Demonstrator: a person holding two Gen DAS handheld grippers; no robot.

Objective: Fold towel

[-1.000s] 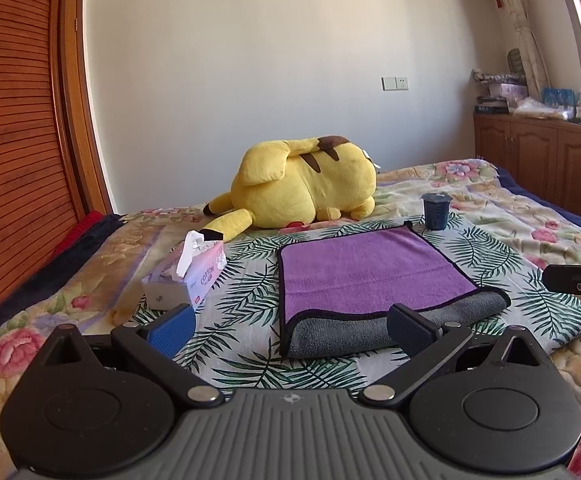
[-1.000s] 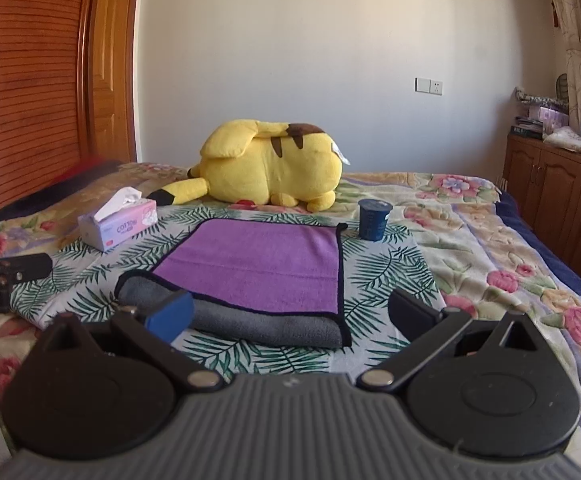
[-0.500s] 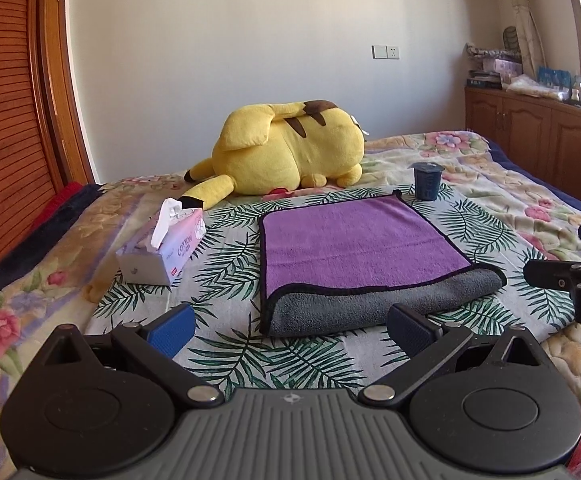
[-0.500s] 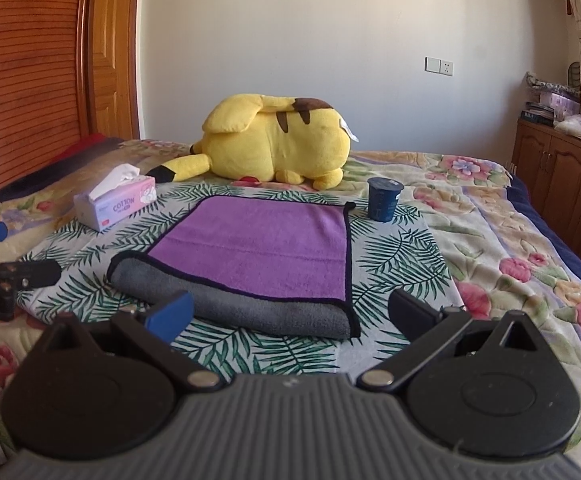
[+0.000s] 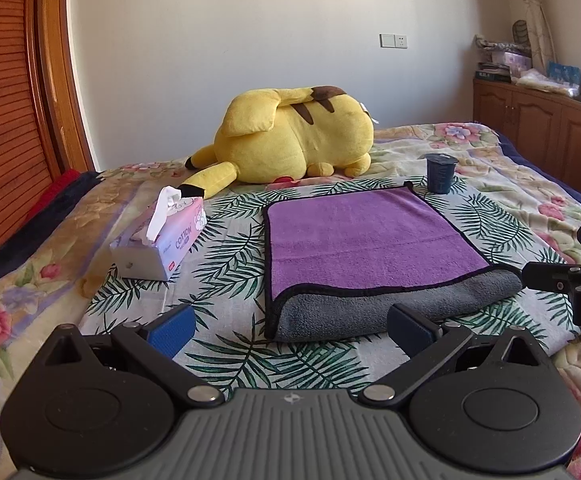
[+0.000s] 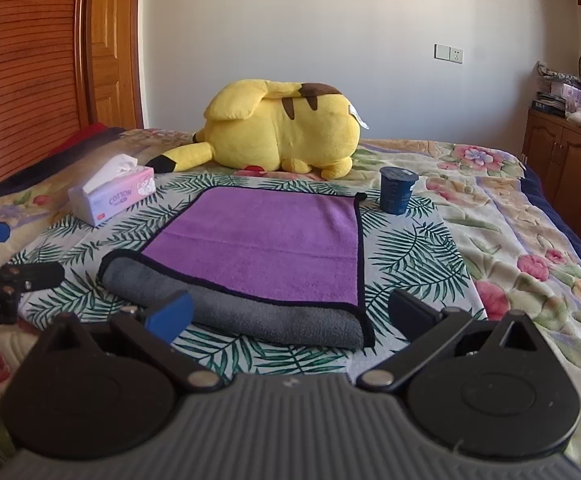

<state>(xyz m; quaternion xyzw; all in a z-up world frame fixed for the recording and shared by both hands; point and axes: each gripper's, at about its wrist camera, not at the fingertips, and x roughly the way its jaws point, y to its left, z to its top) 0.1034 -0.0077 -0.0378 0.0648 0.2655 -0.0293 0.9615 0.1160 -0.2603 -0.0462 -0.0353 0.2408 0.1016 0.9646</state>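
Observation:
A purple towel point(image 5: 366, 240) with a grey underside and black trim lies folded on a palm-leaf cloth on the bed; the grey fold edge faces me. It also shows in the right wrist view point(image 6: 266, 248). My left gripper point(image 5: 290, 326) is open and empty, just short of the towel's near left corner. My right gripper point(image 6: 290, 314) is open and empty, just short of the near right part of the fold. The right gripper's fingers point(image 5: 558, 280) show at the right edge of the left view, and the left gripper's fingers point(image 6: 14, 276) at the left edge of the right view.
A yellow plush toy point(image 5: 294, 140) lies behind the towel. A tissue box point(image 5: 162, 240) sits to the left, a dark blue cup point(image 5: 441, 172) at the far right corner. A wooden headboard point(image 5: 2, 120) is left, cabinets point(image 5: 542, 128) right.
Both grippers have dropped lower and drawn closer to the towel's near fold edge. Both stay open and empty. The towel has not moved.

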